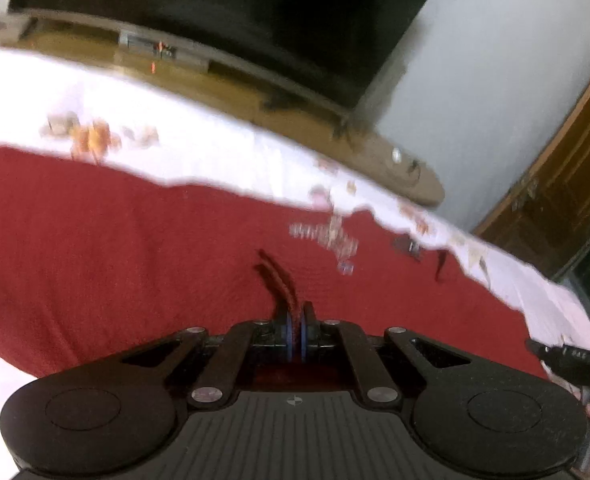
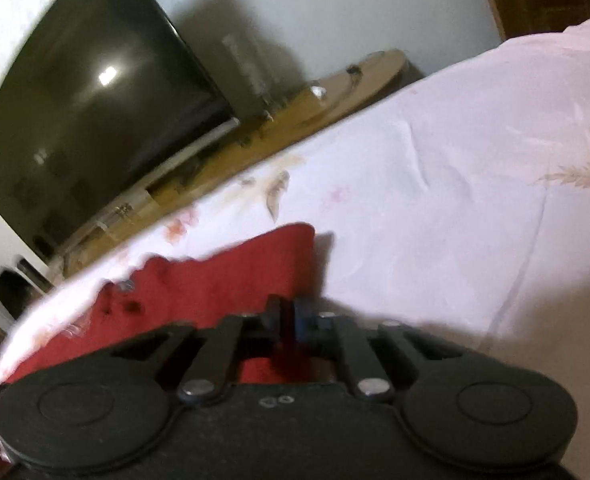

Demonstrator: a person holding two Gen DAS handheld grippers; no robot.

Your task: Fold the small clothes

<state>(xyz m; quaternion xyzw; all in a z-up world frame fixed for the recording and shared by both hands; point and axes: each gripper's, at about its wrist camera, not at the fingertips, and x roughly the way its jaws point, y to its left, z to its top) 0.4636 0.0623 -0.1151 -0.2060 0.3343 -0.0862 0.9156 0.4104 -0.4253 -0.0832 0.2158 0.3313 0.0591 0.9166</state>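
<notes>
A red garment [image 1: 115,240] with a pale printed motif [image 1: 327,236] lies spread on a white floral bedsheet [image 1: 215,136]. My left gripper [image 1: 296,320] is shut on a fold of the red garment at its near edge. In the right wrist view the red garment [image 2: 223,276] shows as a raised corner, and my right gripper [image 2: 289,316] is shut on its edge. The right gripper also shows at the right edge of the left wrist view [image 1: 575,360]. Both views are blurred.
A large dark television [image 2: 87,108] stands on a low wooden unit [image 2: 335,88] beyond the bed's far edge. A wooden door [image 1: 567,184] is at the right. White bedsheet [image 2: 455,180] stretches to the right of the garment.
</notes>
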